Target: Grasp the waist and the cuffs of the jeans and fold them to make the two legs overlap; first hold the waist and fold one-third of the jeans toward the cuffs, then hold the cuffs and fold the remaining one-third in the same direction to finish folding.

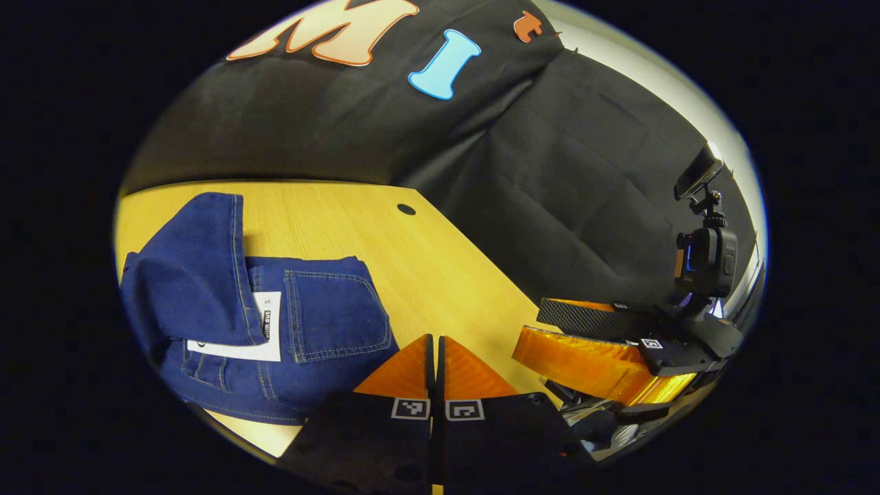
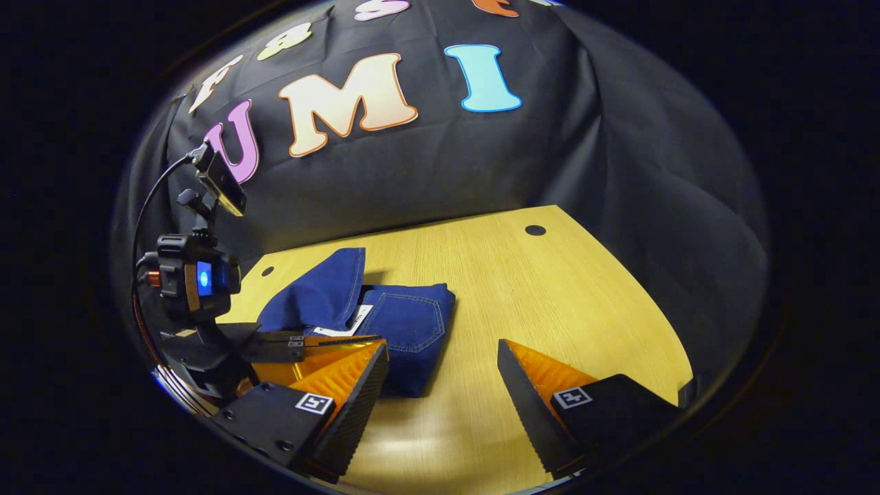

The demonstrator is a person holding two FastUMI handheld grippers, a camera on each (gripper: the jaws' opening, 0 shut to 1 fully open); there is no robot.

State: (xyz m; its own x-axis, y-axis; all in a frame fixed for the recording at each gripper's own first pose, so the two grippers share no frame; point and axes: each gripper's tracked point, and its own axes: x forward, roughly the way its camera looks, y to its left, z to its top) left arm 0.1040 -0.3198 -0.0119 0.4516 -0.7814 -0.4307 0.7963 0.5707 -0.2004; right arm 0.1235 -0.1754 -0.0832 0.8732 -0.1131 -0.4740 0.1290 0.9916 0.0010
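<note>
Left gripper view puts our left gripper [image 1: 434,344] at the bottom centre of the frame, its two fingers pressed together with nothing between them, poised above the wooden table [image 1: 440,268]. Just to its left, in the lower left of the frame, lie the jeans [image 1: 275,323], folded into a compact bundle with a back pocket facing up, a white tag showing, and one flap of denim laid over the bundle's left part. At the right edge of the same frame we see our right gripper [image 1: 591,344] from the side, carrying its camera on a small mount. In the right gripper view our right gripper [image 2: 443,375] sits at the bottom of the frame with its fingers spread wide apart and holding nothing, bare table showing between them. Beyond its left finger, at centre left of the frame, the folded jeans [image 2: 405,323] rest on the table [image 2: 570,295]. Our left gripper [image 2: 302,347] reaches in from the lower left, in front of the bundle. Farthest back hangs the black cloth wall [image 2: 550,158].
</note>
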